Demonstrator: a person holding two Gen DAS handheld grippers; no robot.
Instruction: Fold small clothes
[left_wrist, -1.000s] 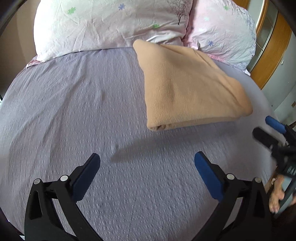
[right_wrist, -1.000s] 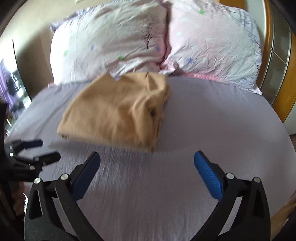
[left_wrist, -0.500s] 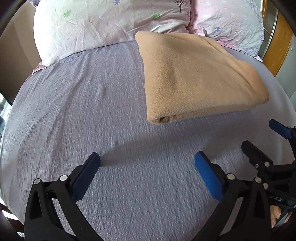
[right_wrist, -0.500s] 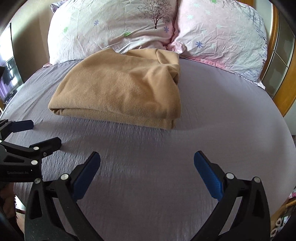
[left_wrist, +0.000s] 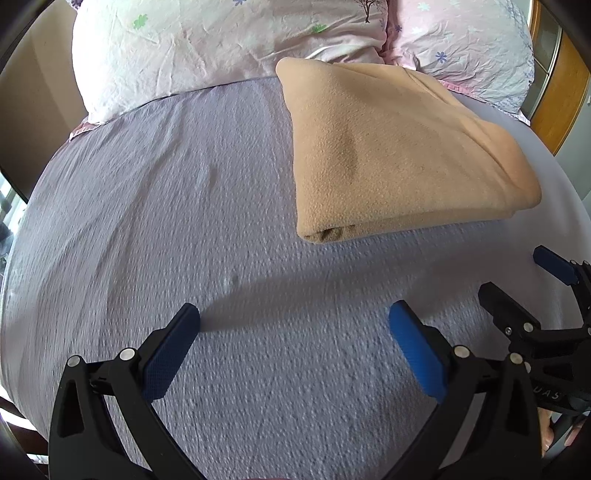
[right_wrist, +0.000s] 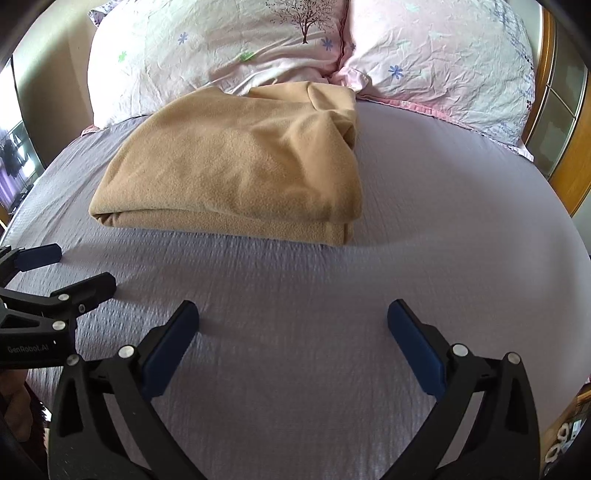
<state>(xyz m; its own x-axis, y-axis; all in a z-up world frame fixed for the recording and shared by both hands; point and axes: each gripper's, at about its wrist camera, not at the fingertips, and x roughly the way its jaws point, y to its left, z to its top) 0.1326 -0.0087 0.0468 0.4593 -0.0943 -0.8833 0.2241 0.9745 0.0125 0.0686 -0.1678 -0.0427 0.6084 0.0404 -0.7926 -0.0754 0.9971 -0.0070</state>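
Observation:
A folded tan fleece cloth (left_wrist: 391, 147) lies on the lilac bed sheet (left_wrist: 184, 206) near the pillows; it also shows in the right wrist view (right_wrist: 236, 173). My left gripper (left_wrist: 293, 325) is open and empty, low over the sheet in front of the cloth's near left corner. My right gripper (right_wrist: 291, 319) is open and empty, in front of the cloth's near right corner. The right gripper shows at the right edge of the left wrist view (left_wrist: 524, 288). The left gripper shows at the left edge of the right wrist view (right_wrist: 62, 269). Neither touches the cloth.
Two pale floral pillows (right_wrist: 221, 48) (right_wrist: 443, 62) lean at the head of the bed behind the cloth. A wooden frame with glass panels (right_wrist: 561, 122) stands at the right. A dark wall edge (left_wrist: 22, 122) is at the left.
Both grippers have come nearer to the folded cloth, which now looks bigger in both views. Both stay open and empty. The cloth has not moved.

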